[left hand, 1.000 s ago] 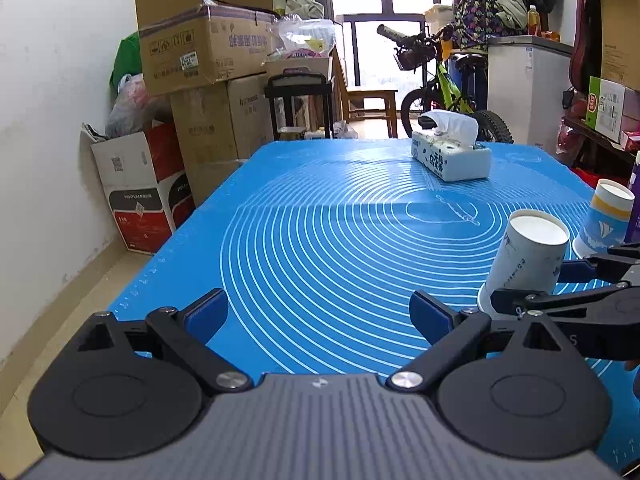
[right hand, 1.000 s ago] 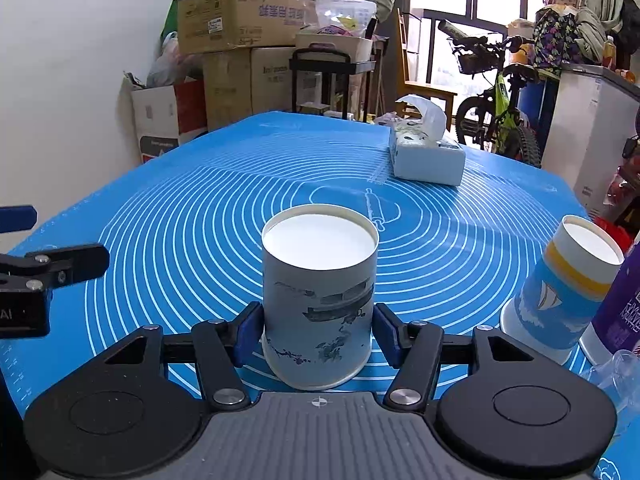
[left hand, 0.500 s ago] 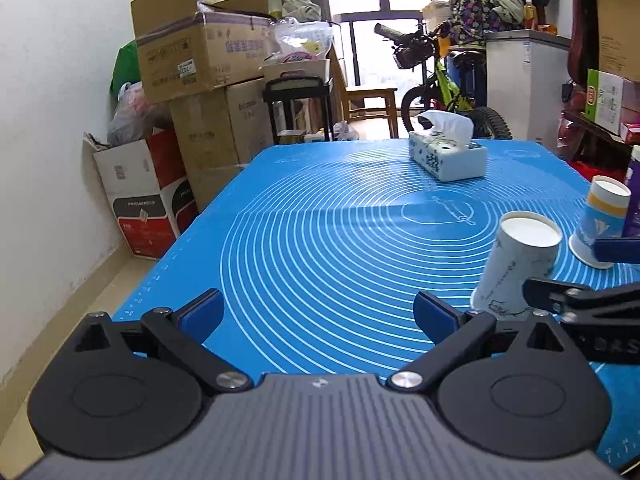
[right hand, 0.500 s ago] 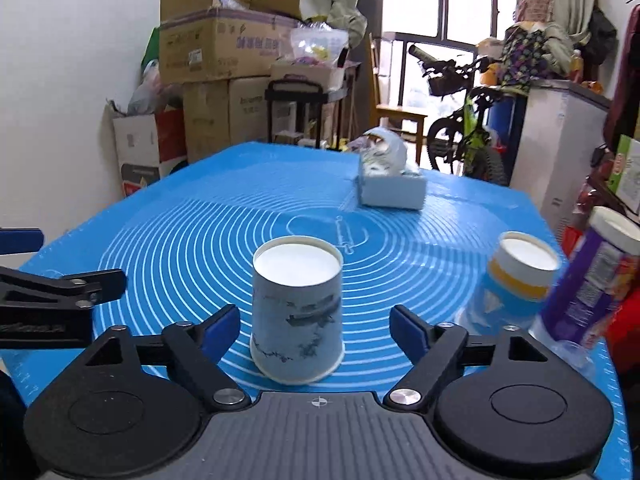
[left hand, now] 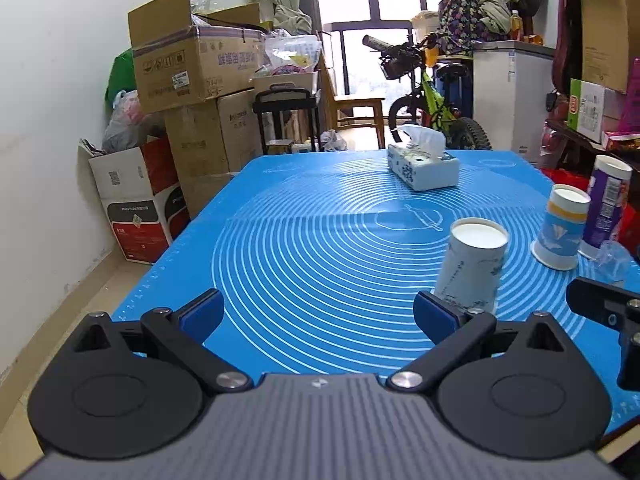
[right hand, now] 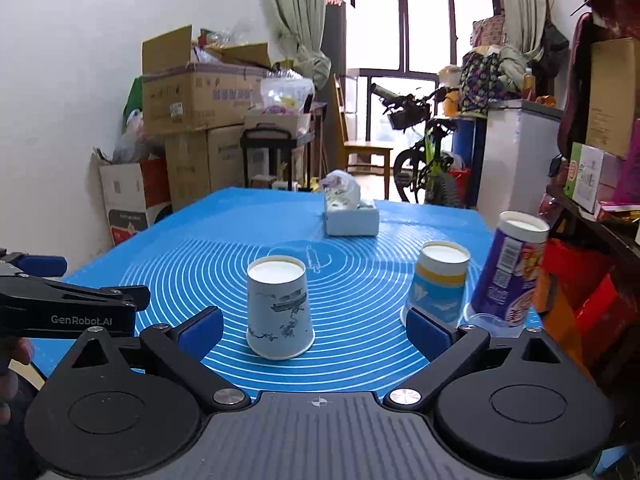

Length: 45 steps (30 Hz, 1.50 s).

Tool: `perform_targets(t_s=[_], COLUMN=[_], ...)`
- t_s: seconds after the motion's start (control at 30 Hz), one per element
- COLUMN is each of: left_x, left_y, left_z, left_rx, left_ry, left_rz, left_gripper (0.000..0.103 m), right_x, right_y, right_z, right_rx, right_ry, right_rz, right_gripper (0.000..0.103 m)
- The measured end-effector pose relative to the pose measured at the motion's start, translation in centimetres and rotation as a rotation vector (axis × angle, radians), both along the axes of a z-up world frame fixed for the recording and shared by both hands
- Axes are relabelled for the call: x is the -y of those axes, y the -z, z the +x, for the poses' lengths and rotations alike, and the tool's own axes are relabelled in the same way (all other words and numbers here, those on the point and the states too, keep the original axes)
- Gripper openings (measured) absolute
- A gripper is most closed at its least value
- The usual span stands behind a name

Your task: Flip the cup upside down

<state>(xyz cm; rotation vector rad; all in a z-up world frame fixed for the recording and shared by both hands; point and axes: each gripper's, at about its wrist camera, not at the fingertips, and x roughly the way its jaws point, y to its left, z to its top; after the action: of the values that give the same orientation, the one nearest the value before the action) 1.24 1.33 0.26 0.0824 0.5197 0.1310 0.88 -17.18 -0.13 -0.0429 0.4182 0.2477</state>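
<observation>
Paper cup (right hand: pixel 280 312), white with grey ink print: stood rim-down, base uppermost, on the blue mat (right hand: pixel 192 256), just ahead of the right gripper (right hand: pixel 314 330), whose jaws are spread wide to either side and touch nothing. In the left wrist view the same cup (left hand: pixel 472 268) is seen to the right, its lower rim partly hidden behind the right blue pad (left hand: pixel 434 316) of the left gripper (left hand: pixel 318 316), likewise splayed and empty. Second cup (right hand: pixel 438 286), blue with a yellow band: also inverted, its foot cut off by the right gripper's finger. Purple canister (right hand: pixel 508 268): stood beside it near the mat edge; its label cannot be read. Tissue box (right hand: pixel 350 216): at the far end of the mat. Only the right wrist view shows the left tool's lettered body at the left edge; only the left wrist view shows a crumpled clear wrapper (left hand: pixel 614 254) beside the canister.
</observation>
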Motion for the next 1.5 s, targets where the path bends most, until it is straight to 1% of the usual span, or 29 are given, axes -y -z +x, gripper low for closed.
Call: perform_targets(t_s=[0.47,0.9,1.5], left_x=[1.5,1.8,1.8], left_y=[-0.2,0.1,0.1], left_z=[-2.1,-2.5,-2.5], left_rx=[0.010,0.005,0.004], left_ry=[0.031,0.046,0.045], left_rz=[0.032,0.051,0.050], left_gripper=[0.100,0.100,0.100], right_x=[1.5,1.9,1.8], right_y=[-0.3,0.0,-0.1], right_z=[-2.7,-3.0,-3.0], right_rx=[-0.007,-0.015,-0.017], right_ry=[0.031,0.033,0.030], right_rz=[0.036,0.051,0.046], right_gripper=[0.098,0.098,0.098])
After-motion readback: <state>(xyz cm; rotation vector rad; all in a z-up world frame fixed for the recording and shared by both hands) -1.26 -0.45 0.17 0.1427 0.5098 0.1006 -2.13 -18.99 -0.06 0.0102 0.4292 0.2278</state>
